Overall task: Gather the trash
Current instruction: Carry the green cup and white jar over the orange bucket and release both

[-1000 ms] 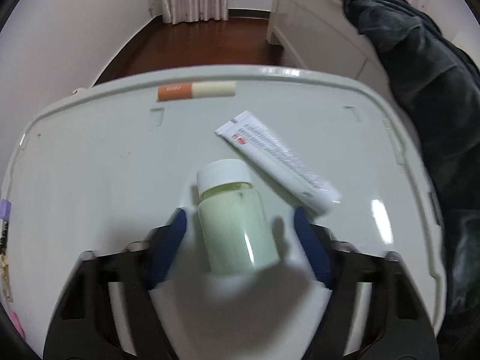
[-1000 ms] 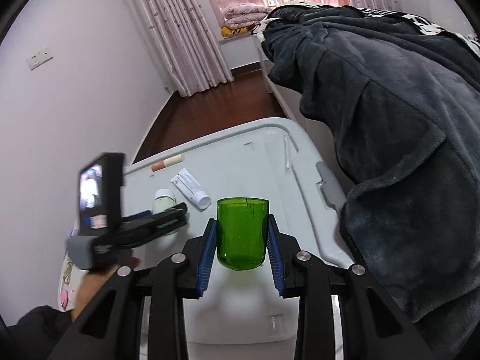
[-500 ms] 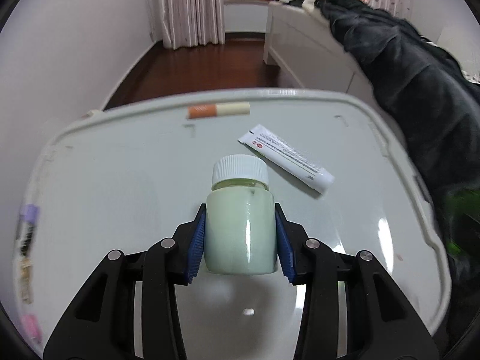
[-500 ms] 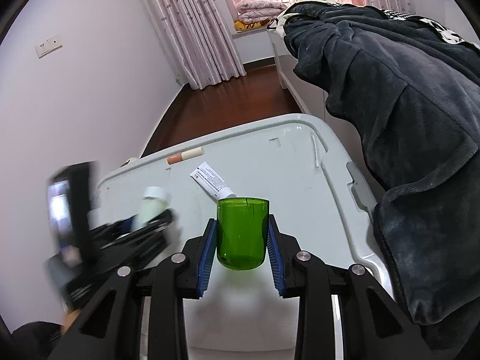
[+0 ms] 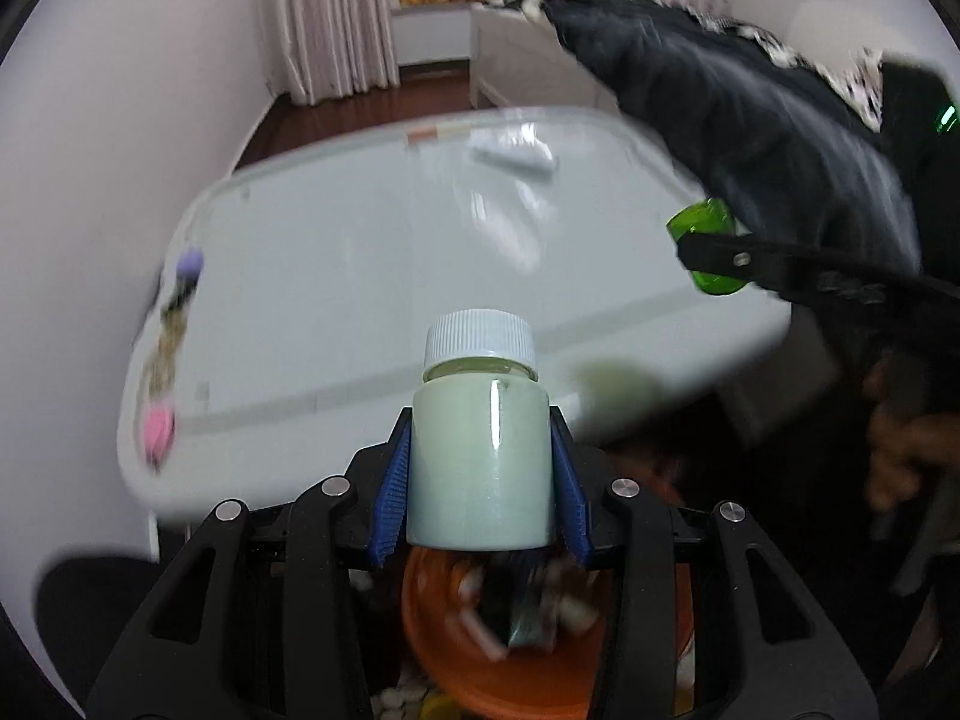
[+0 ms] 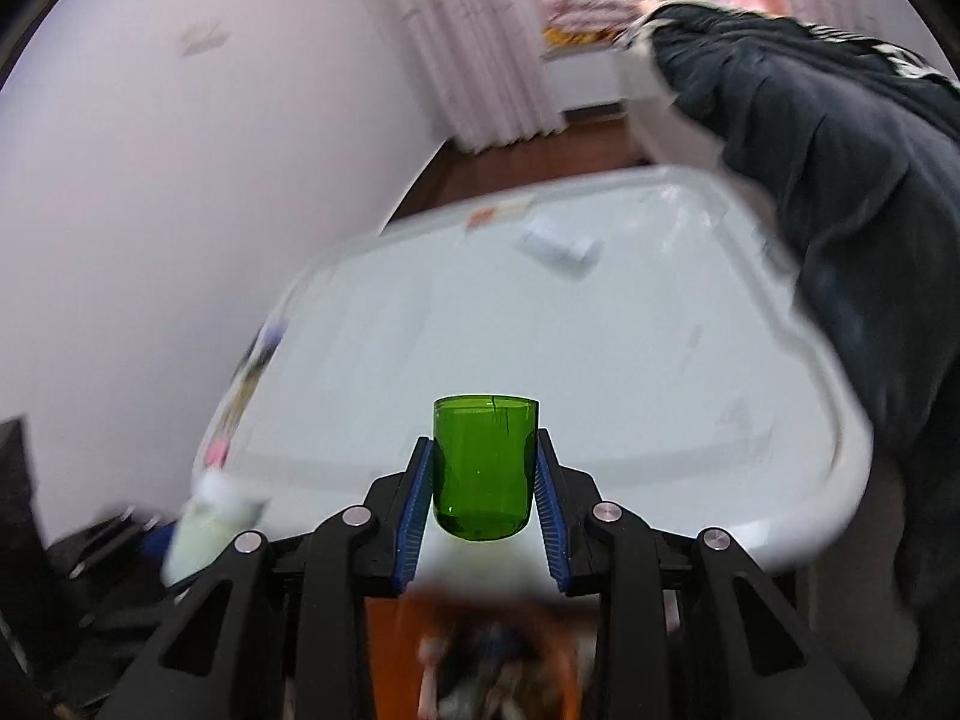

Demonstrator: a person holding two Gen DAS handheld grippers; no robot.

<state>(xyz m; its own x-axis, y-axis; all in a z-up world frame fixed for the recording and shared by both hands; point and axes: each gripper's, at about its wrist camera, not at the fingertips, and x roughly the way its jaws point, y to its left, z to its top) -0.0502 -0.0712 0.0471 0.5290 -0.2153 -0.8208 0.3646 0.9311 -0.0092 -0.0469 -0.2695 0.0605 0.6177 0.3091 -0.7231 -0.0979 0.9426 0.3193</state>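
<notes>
You are working off the near edge of the white worktop [image 5: 372,276], bringing both loads above the orange bin [image 5: 540,654] just below that edge, presumably to drop them in. Your left gripper [image 5: 480,480] is clamping its fingers on the pale capped bottle [image 5: 480,450], keeping it upright. Your right gripper [image 6: 483,495] is pinching the smaller green cup [image 6: 485,468] likewise. A white tube [image 5: 510,151] is lying near the worktop's far edge, uncollected.

The bottle [image 5: 480,450] sits between the left gripper's [image 5: 480,480] pads, above the bin [image 5: 540,660]. The cup [image 6: 485,468] sits between the right gripper's [image 6: 485,492] pads. Behind both, a tube [image 5: 516,153] lies on the lid [image 5: 360,252].
</notes>
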